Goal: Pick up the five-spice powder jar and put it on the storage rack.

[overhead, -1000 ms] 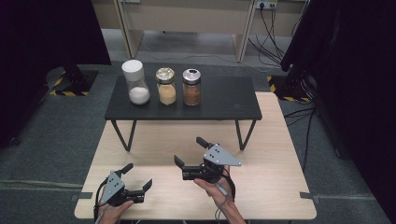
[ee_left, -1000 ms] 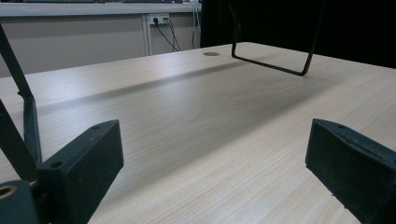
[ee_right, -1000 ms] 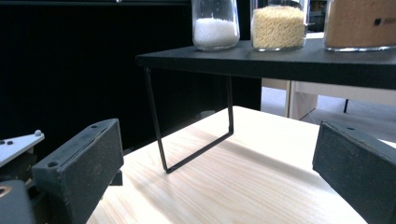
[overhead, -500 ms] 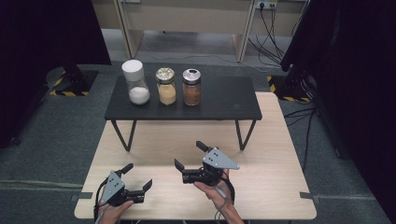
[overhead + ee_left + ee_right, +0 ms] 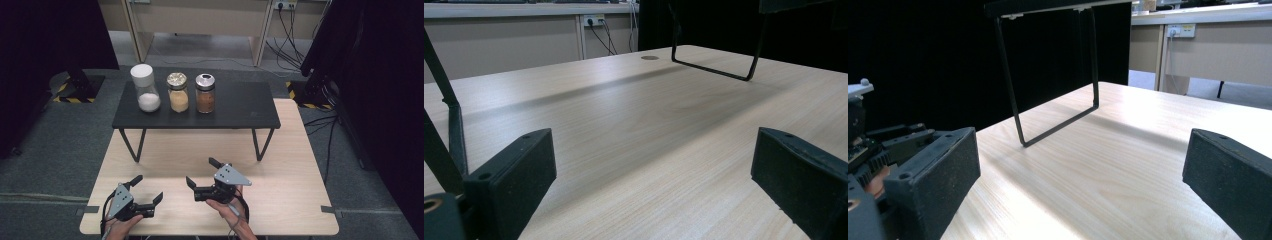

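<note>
1. Both grippers hover low over the worktop (image 5: 300, 165) near its front edge, jaws spread, holding nothing: left gripper (image 5: 148, 190), right gripper (image 5: 201, 173).
2. Three jars (image 5: 177, 92) stand on the black shelf (image 5: 240, 107) at the back edge.
3. Best lift a gripper above shelf height first, then approach one jar level.

No legible text, label, brand or number anywhere, whether on the three jars (image 5: 177, 92), the black shelf (image 5: 240, 107), the wooden table (image 5: 290, 170) or the grippers; only unlettered yellow-and-black hazard stripes (image 5: 64, 90) on the floor.
</note>
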Motion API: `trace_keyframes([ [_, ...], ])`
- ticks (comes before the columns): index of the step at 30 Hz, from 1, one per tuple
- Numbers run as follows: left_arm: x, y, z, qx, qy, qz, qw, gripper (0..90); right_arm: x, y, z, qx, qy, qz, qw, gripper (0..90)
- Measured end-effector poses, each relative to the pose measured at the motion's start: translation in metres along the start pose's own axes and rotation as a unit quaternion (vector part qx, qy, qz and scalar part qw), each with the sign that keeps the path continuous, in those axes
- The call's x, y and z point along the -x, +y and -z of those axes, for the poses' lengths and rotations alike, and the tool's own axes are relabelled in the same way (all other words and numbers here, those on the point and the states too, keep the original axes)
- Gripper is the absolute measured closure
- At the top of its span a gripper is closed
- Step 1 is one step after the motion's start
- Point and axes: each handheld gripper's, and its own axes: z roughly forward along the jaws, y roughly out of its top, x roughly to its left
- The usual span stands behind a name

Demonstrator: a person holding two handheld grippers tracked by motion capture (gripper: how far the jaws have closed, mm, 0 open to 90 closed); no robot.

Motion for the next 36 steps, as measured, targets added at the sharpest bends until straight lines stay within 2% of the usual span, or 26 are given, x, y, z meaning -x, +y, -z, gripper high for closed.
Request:
trace_keyframes([
  [18,0.0,0.0,0.0,0.0,0.0,0.002,1.0,3.8,-0.002,-0.018,0.001,-0.006,0.005,-0.007,0.9999,2.0],
  [36,-0.001,0.0,0.0,-0.001,0.0,0.002,1.0,3.8,-0.004,-0.035,0.0,-0.03,0.008,-0.013,0.9994,2.1],
])
